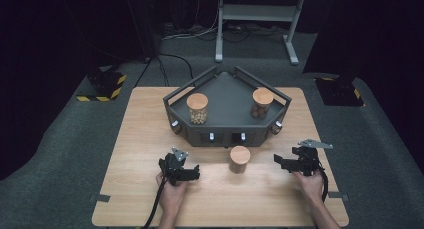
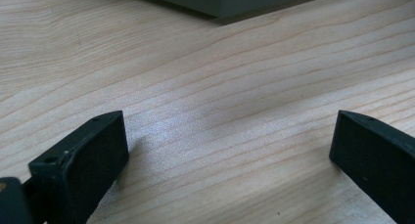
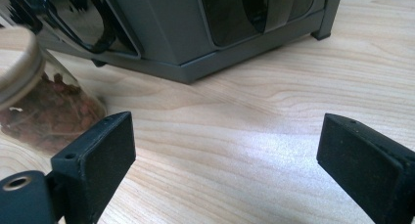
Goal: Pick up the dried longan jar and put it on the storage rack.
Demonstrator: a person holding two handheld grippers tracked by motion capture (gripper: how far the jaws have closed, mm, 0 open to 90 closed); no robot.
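Note:
A dark grey corner rack (image 1: 227, 96) stands at the back of the wooden table (image 1: 145, 139). On it stand two cork-lidded glass jars: one with pale contents (image 1: 197, 108) at the left, one with brown contents (image 1: 262, 103) at the right. A third jar (image 1: 239, 159) stands on the table just in front of the rack; it is at the left of the right gripper view (image 3: 49, 111), holding reddish-brown pieces. My left gripper (image 1: 194, 173) (image 2: 230, 126) lies left of that jar, open over bare wood. To the jar's right, my right gripper (image 1: 278, 160) (image 3: 227, 123) is open with nothing between its jaws.
The rack's front wall (image 3: 166, 33) rises close behind both grippers, and its base edge (image 2: 220, 1) crosses the top of the left gripper view. Small knobs (image 1: 211, 137) stick out of the rack's front. Beyond the table is dark carpet with a metal stand (image 1: 257, 14).

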